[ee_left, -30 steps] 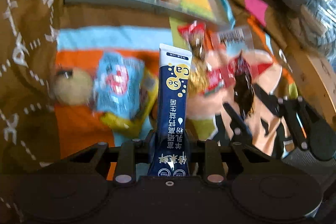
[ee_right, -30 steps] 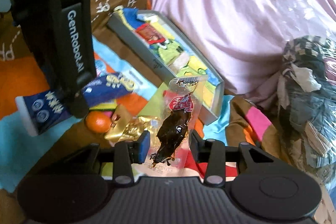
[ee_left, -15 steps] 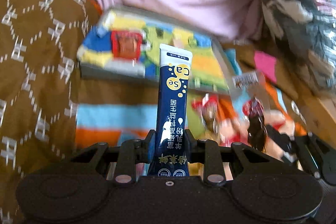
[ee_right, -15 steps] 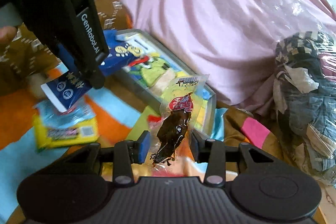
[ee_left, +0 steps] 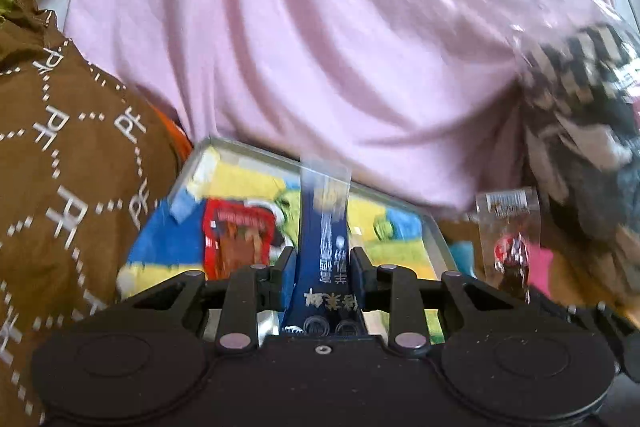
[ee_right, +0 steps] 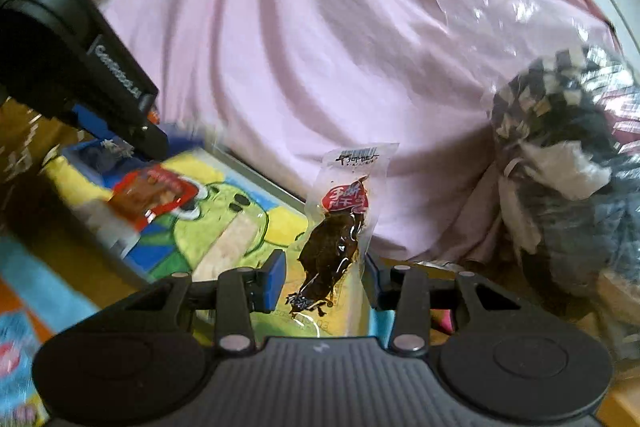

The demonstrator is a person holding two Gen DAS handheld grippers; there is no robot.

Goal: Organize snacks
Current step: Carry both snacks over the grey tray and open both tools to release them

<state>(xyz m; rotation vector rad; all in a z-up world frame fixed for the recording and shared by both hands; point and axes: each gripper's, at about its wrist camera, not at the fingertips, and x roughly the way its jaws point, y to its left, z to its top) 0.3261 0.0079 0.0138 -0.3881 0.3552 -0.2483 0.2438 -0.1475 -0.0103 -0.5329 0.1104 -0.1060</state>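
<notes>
My left gripper [ee_left: 322, 259] is shut on a dark blue stick sachet [ee_left: 325, 227] that stands upright between its pads, over the near edge of the grey tray [ee_left: 436, 239]. A red packet [ee_left: 238, 239] lies on the tray's colourful cartoon lining. In the right wrist view my right gripper [ee_right: 324, 279] is shut on a clear packet of dark dried snack [ee_right: 340, 239], held up over the tray's [ee_right: 256, 171] right end. The left gripper [ee_right: 154, 139] hangs over the tray's far left with the sachet [ee_right: 100, 151]. A red packet [ee_right: 156, 195] and a beige bar [ee_right: 228, 247] lie inside.
A pink cloth [ee_left: 320, 47] rises right behind the tray. Brown patterned fabric [ee_left: 60, 187] lies to the left. A clear plastic bag of dark checked clothes [ee_right: 560, 167] sits to the right. A blue snack bag [ee_right: 12, 347] lies on the striped cloth at the lower left.
Both grippers have risen and moved toward the tray, each keeping its packet. The loose snacks on the striped cloth have dropped out of the left wrist view.
</notes>
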